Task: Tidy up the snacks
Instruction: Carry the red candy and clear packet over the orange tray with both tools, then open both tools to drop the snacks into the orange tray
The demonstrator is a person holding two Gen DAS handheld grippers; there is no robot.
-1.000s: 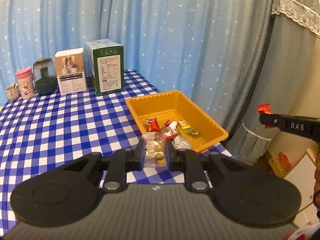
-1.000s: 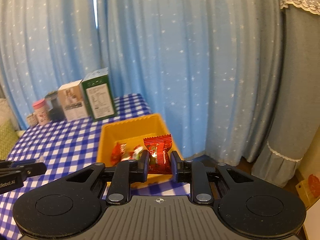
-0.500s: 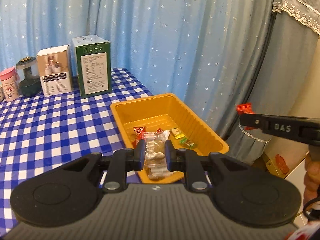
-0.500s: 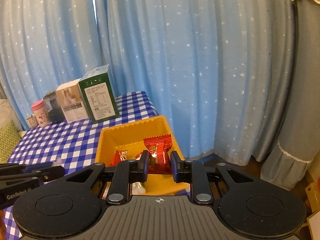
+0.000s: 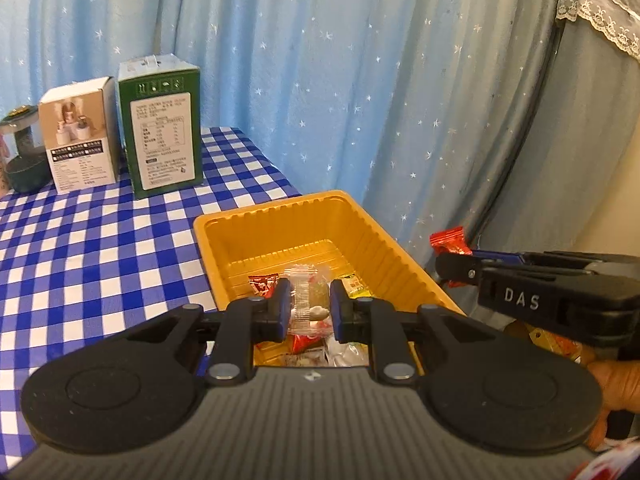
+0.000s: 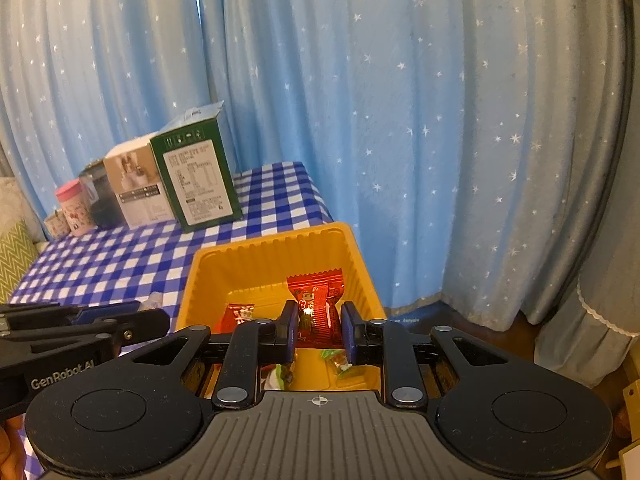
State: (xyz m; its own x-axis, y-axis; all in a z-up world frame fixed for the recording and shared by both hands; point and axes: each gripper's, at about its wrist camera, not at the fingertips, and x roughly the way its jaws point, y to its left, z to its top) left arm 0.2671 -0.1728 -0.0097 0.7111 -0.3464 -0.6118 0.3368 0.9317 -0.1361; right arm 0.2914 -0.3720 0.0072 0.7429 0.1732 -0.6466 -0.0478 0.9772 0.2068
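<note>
My left gripper [image 5: 307, 305] is shut on a clear-wrapped snack [image 5: 306, 297] and holds it above the near end of the yellow tray [image 5: 376, 252]. My right gripper [image 6: 319, 325] is shut on a red snack packet [image 6: 317, 304] and holds it above the same yellow tray [image 6: 280, 245]. Several wrapped snacks [image 5: 262, 282] lie on the tray floor. The right gripper also shows in the left wrist view [image 5: 452, 258], just right of the tray. The left gripper shows at the left in the right wrist view [image 6: 148, 314].
The tray sits at the right edge of a blue checked tablecloth [image 5: 80, 248]. A green box [image 5: 162, 142], a white box [image 5: 78, 134] and a dark jar [image 5: 22, 152] stand at the back. Blue starred curtains [image 5: 360, 80] hang behind and to the right.
Both grippers have moved forward over the yellow tray with their snacks still held. The boxes at the back appear closer.
</note>
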